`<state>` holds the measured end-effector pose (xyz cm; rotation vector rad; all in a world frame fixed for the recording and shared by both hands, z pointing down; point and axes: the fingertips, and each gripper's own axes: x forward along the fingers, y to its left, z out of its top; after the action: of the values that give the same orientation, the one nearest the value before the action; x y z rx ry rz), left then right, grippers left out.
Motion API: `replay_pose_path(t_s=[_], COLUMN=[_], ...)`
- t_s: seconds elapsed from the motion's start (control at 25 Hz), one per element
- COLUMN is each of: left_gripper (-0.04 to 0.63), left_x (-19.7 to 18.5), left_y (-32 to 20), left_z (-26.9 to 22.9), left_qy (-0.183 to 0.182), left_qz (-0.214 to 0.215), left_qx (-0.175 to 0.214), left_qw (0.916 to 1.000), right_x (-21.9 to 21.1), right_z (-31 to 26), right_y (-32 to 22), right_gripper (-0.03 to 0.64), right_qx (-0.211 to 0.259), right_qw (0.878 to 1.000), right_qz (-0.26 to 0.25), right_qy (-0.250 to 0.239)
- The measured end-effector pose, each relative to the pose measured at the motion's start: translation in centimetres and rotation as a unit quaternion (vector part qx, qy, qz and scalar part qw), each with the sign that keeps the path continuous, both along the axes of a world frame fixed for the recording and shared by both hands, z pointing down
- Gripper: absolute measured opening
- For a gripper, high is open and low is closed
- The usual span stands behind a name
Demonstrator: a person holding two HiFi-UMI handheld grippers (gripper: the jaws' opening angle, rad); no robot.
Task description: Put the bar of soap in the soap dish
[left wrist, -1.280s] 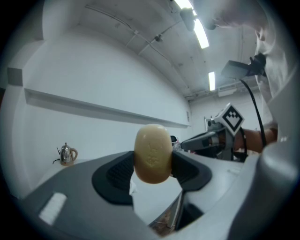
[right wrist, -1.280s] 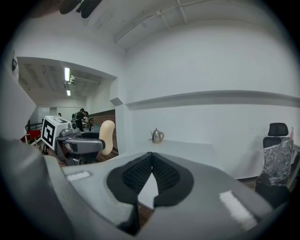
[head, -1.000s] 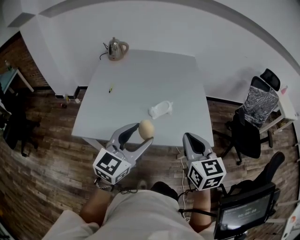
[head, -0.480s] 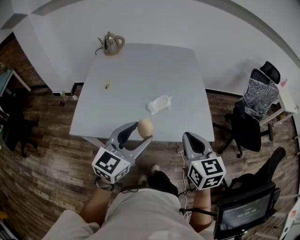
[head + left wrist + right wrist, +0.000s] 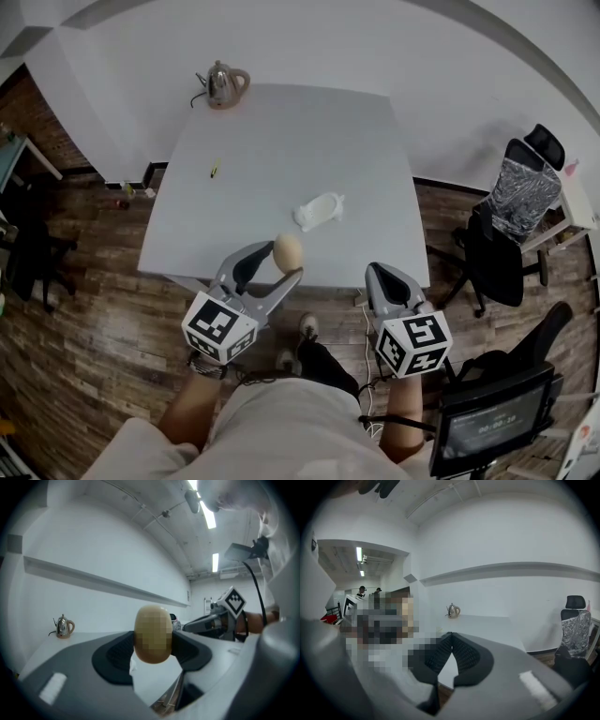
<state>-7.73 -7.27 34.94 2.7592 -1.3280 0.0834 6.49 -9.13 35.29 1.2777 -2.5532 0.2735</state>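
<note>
An oval tan bar of soap (image 5: 288,251) sits clamped between the jaws of my left gripper (image 5: 284,257), just over the near edge of the grey table (image 5: 281,141). In the left gripper view the soap (image 5: 152,632) fills the gap between both pads of the left gripper (image 5: 153,645), which points level. The white soap dish (image 5: 319,210) rests on the table beyond the soap, slightly to the right. My right gripper (image 5: 379,273) hovers off the table's near right corner; in its own view the right gripper (image 5: 451,635) has its pads touching with nothing between them.
A metal kettle (image 5: 221,84) stands at the table's far left corner. A small yellow-green item (image 5: 215,170) lies near the left edge. A black office chair (image 5: 511,225) stands to the right on the wooden floor, and a monitor (image 5: 487,422) sits at the lower right.
The head view has shifted a little, so the table sits slightly higher in frame. Both grippers keep their places and the soap stays gripped.
</note>
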Motion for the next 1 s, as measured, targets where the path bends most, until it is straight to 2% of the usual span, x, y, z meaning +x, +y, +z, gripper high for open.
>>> replay_pose_path(t_s=[1.0], left_gripper=[0.27], left_x=[1.3], left_y=[-7.3], left_z=[0.7], left_qy=[-0.009], left_qz=[-0.008], left_qx=[-0.017], left_qw=[0.9998], right_x=[1.2], right_z=[2.1], right_y=[-7.8], right_gripper=[0.003], right_qx=[-0.028], right_qw=[1.0], right_qz=[-0.014], right_qy=[-0.003])
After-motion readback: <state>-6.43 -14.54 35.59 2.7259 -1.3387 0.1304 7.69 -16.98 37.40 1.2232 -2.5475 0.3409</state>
